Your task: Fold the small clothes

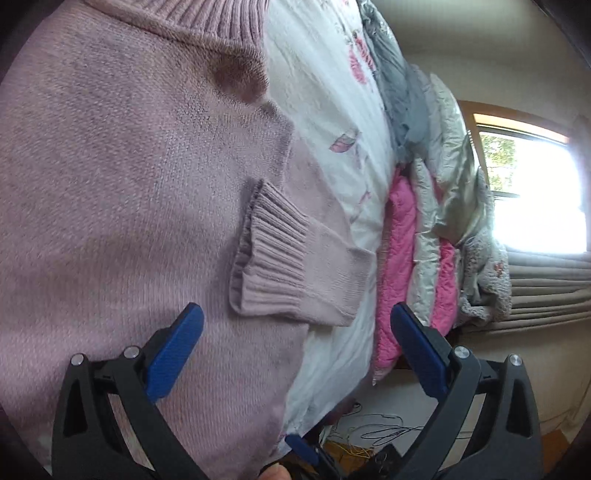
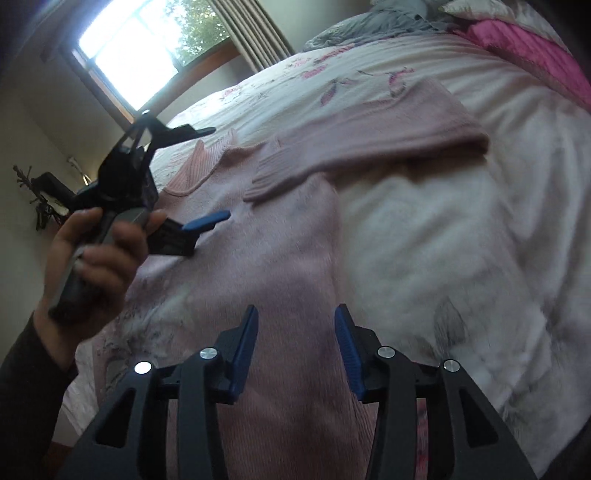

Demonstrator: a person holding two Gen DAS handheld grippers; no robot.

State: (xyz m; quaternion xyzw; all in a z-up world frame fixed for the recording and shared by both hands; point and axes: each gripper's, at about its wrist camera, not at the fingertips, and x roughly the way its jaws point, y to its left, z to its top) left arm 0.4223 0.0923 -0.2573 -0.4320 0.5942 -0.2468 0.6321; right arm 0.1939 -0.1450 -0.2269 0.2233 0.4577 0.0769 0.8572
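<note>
You have one pink knit sweater (image 2: 288,236) to deal with, lying flat on the bed (image 2: 443,236) over its white floral cover. One sleeve (image 2: 369,140) is folded across the chest, its ribbed cuff (image 1: 269,266) resting on the body; the ribbed collar (image 1: 207,22) lies at the far end. Your two tools are both empty: the left hand-held gripper (image 1: 295,325) has its fingers spread wide above the sweater, and the right hand-held gripper (image 2: 295,325) hovers over the hem, fingers apart.
</note>
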